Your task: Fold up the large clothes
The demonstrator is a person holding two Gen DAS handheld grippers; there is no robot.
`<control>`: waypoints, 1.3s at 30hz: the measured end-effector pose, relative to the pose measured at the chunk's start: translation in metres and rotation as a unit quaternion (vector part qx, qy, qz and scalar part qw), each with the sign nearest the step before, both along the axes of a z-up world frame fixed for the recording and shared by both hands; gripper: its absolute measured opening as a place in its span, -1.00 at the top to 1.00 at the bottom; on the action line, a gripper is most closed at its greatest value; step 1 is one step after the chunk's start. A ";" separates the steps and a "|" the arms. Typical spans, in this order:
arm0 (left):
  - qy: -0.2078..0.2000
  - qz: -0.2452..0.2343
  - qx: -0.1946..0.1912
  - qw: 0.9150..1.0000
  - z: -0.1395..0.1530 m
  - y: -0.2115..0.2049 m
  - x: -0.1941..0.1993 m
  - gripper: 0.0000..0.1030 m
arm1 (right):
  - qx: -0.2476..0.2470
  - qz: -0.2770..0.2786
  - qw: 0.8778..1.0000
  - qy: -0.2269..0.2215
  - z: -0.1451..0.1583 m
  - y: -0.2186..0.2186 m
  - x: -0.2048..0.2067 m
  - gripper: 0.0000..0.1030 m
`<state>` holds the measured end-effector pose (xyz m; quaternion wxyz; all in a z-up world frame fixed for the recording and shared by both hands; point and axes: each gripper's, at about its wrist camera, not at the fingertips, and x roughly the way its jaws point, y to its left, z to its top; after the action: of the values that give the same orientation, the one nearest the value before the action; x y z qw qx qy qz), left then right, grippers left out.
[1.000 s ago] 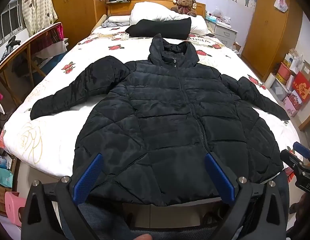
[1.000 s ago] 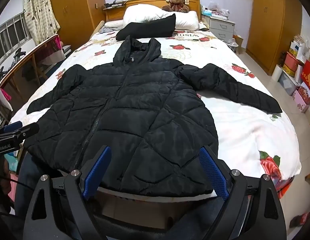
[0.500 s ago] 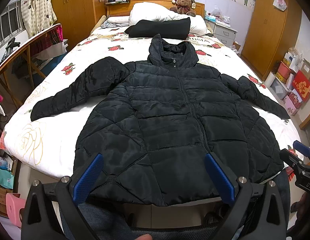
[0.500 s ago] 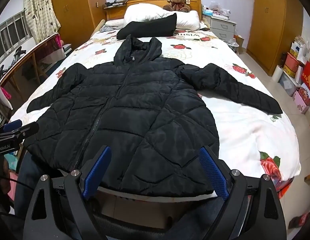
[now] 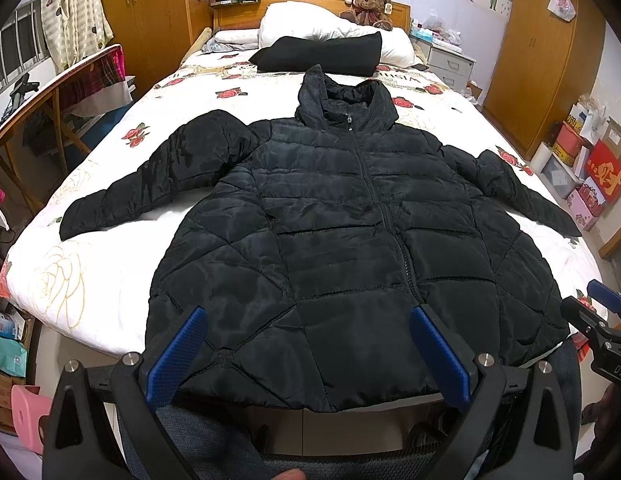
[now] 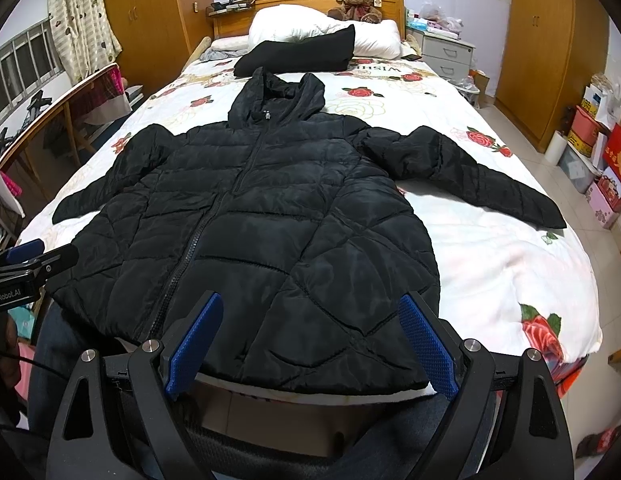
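Lying flat and front-up on the bed (image 5: 90, 292), the black jacket (image 5: 350, 248) is zipped shut, hood (image 5: 346, 92) toward the far headboard, hem at the near edge of the mattress and slightly overhanging it. Both sleeves are spread out to the sides: left sleeve (image 5: 158, 176) angled toward the near left, right sleeve (image 6: 470, 172) angled toward the near right. Left gripper (image 5: 306, 354) is wide open, blue pads (image 5: 176, 354) apart, holding nothing; it hangs near the hem, over the left half of the jacket, not touching the fabric as far as can be seen. Right gripper (image 6: 312, 346) is likewise wide open and empty, near the hem over the right half. Each gripper's tip shows at the edge of the other's view. A folded black garment (image 5: 322, 54) lies beyond the hood, against a white pillow (image 5: 310, 24); a teddy bear (image 5: 366, 6) sits by the headboard. The sheet is white with a red rose print. The person's legs, in dark trousers (image 5: 198, 436), show below the mattress edge.
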<state>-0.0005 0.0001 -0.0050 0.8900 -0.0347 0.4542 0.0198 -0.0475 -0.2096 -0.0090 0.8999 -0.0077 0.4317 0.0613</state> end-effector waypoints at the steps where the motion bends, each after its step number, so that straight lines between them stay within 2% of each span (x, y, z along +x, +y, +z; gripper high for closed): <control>1: 0.000 0.000 -0.001 1.000 0.000 0.000 0.000 -0.99 | -0.001 0.000 1.000 0.000 -0.001 0.000 0.000 -0.75; 39: 0.007 0.000 -0.002 1.000 -0.006 -0.002 0.002 -0.99 | -0.007 0.005 1.000 0.006 -0.003 0.003 0.003 -0.75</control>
<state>0.0016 -0.0015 -0.0113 0.8867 -0.0358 0.4605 0.0190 -0.0447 -0.2069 -0.0122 0.8969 -0.0158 0.4375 0.0630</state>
